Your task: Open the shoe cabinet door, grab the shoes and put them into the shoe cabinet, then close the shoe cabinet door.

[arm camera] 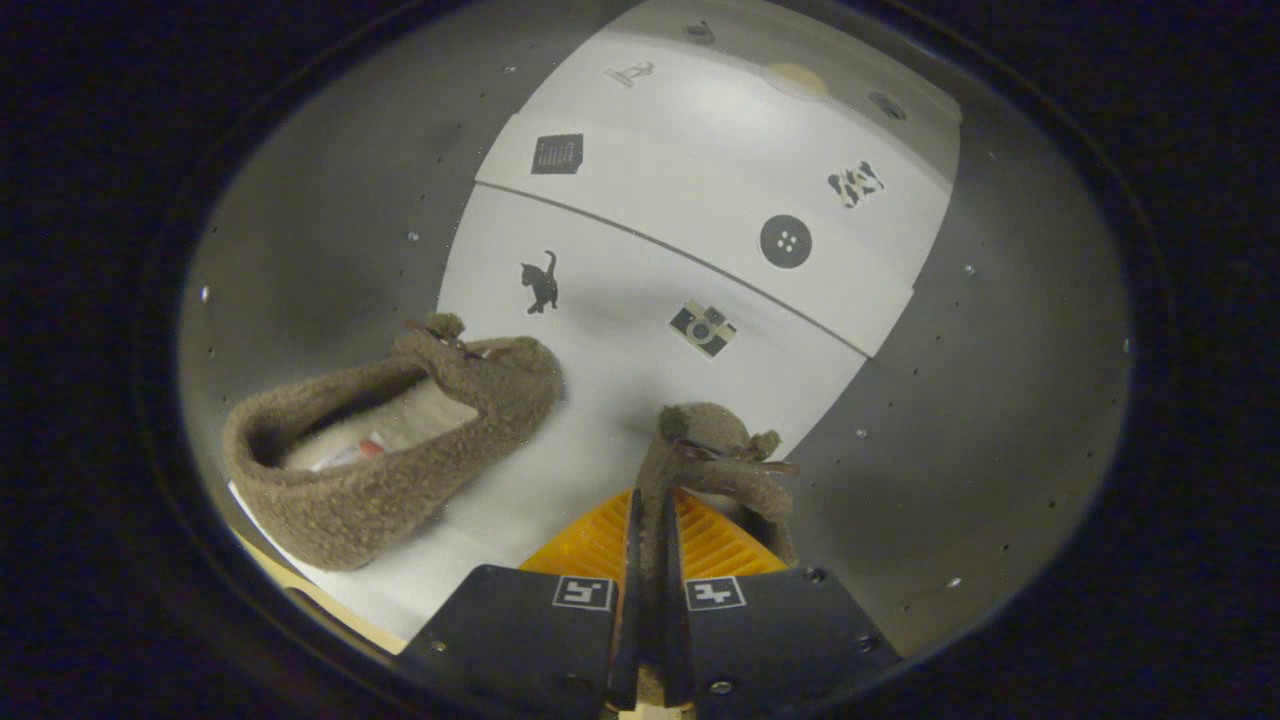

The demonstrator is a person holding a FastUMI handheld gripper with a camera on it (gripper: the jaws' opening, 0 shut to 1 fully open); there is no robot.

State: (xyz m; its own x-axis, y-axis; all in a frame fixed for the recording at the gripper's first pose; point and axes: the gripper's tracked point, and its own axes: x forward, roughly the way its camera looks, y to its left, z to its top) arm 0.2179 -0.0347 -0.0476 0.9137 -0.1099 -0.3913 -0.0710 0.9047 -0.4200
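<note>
Step now: grabbing the shoes. The gripper (650, 560) has one brown fuzzy shoe (715, 455) by its side wall, so I judge the carry to the cabinet comes next.

Jaws: almost closed, with only a thin gap. Both press on the soft edge of the held shoe. The shoe hangs just ahead of them, toe pointing away, its little bow on top.

Other shoe: the second brown shoe (390, 450) lies off to the left of the jaws, apart from the held one. It rests on the white top (600, 400), with its open mouth facing up.

White top: it has a seam line across it and small stickers, such as a cat (541, 282), a camera (703, 328) and a button (786, 241). It may be the top of the shoe cabinet, but I cannot be sure.

Next move needs: a firm pinch so the floppy shoe does not slip, then a lift clear of the white top and a swing round to the cabinet opening. The second shoe has to be fetched after that.

Door: I cannot tell if it is open or closed.

Hard to see: most of the held shoe's heel hides behind the jaws. An orange ribbed part (600, 545) shows under the shoe; I cannot tell what it is. The heel end of the second shoe looks bent by the round lens.
</note>
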